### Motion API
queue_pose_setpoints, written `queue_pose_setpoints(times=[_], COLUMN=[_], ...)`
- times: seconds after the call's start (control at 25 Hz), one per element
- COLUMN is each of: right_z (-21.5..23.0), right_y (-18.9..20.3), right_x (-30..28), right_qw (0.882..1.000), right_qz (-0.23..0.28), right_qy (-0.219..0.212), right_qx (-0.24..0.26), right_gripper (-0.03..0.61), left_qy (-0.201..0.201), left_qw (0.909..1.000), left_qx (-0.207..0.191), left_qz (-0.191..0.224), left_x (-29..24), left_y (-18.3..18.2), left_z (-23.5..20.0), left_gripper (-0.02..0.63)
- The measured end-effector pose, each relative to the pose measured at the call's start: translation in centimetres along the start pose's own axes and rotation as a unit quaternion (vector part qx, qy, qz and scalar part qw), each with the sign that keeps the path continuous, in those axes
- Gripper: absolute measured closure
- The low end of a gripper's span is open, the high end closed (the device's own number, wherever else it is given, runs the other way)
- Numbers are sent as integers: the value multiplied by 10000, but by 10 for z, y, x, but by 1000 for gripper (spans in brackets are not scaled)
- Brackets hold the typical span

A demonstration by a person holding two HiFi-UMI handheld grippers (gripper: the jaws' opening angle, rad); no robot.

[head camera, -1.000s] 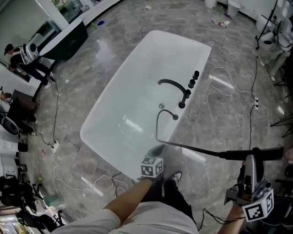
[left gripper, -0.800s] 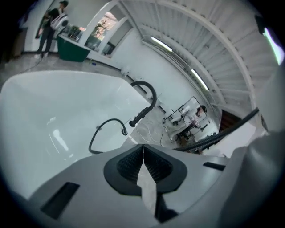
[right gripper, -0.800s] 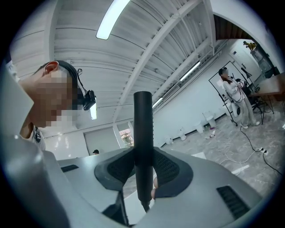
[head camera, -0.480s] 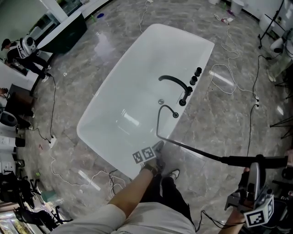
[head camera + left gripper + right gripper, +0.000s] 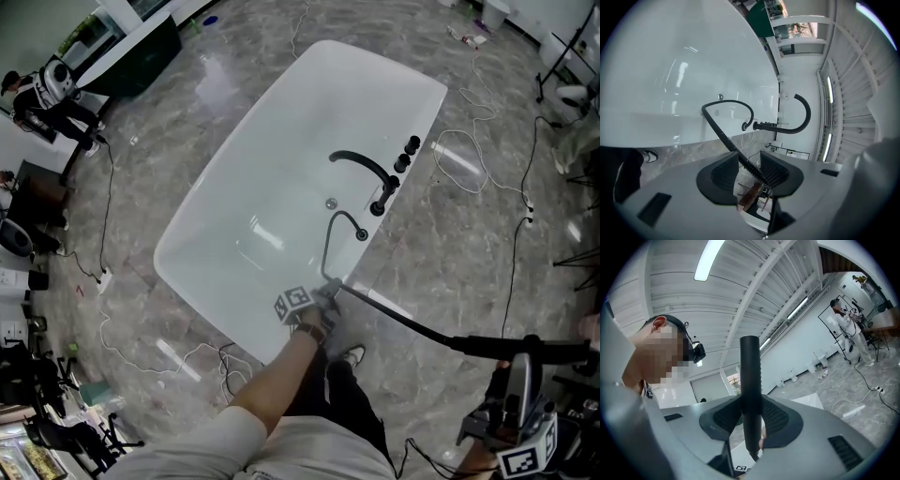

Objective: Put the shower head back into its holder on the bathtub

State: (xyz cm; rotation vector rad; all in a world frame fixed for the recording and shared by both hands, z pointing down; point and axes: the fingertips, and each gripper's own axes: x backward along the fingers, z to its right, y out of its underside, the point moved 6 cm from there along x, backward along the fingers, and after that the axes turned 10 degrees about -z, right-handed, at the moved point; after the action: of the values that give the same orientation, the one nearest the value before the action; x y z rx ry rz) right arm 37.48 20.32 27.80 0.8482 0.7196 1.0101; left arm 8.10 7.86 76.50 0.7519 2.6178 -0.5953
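The white bathtub (image 5: 178, 267) carries a black curved faucet (image 5: 361, 169) and knobs (image 5: 407, 152) on its right deck. A black hose (image 5: 394, 314) loops up from the deck and runs to the black shower head (image 5: 525, 349) at lower right. My right gripper (image 5: 517, 367) is shut on its handle (image 5: 750, 380), which stands upright between the pads. My left gripper (image 5: 325, 291) sits at the tub's near rim. Its jaws have just been opening, and the hose (image 5: 726, 140) passes loosely between them. In the left gripper view the faucet (image 5: 800, 117) lies beyond.
Loose cables (image 5: 469, 159) trail over the marble floor right of the tub. The person's shoe (image 5: 352, 356) stands by the near rim. A dark counter (image 5: 131, 66) and another person (image 5: 47, 98) are at the far left. Stands (image 5: 562, 56) rise at the right edge.
My left gripper rolled and dropped to the tub's near rim beside the hose, and its jaws went from shut to open. The right gripper kept its hold and place.
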Motion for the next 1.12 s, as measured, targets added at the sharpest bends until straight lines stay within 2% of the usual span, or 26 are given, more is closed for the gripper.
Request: queue_pose_setpoints(times=[0.28, 0.52, 0.68, 0.8, 0.92, 1.0, 1.12], right_z=[3, 11, 5, 20, 55, 77, 102], right_y=[4, 8, 7, 12, 21, 28, 38], right_x=[1, 8, 1, 0, 1, 3, 12], right_qw=[9999, 9996, 9992, 9973, 9911, 9868, 9815], right_qz=[49, -17, -37, 18, 179, 283, 423], right_qy=[-136, -215, -233, -224, -188, -93, 69], right_qx=[-90, -198, -314, -702, -1305, -1594, -1865], right_gripper=[442, 442, 442, 442, 442, 442, 442], left_qy=[-77, 196, 361, 405, 384, 384, 467], left_qw=[9987, 9964, 9956, 9957, 9959, 9965, 9976], left_qx=[496, 820, 869, 830, 819, 732, 493], left_qz=[-18, 53, 8, -84, 12, 74, 102], left_x=[-7, -23, -31, -36, -36, -32, -23], left_y=[-5, -10, -18, -23, -29, -33, -36], left_z=[-18, -21, -20, -21, -16, -13, -9], left_gripper=[462, 456, 456, 457, 516, 549, 552])
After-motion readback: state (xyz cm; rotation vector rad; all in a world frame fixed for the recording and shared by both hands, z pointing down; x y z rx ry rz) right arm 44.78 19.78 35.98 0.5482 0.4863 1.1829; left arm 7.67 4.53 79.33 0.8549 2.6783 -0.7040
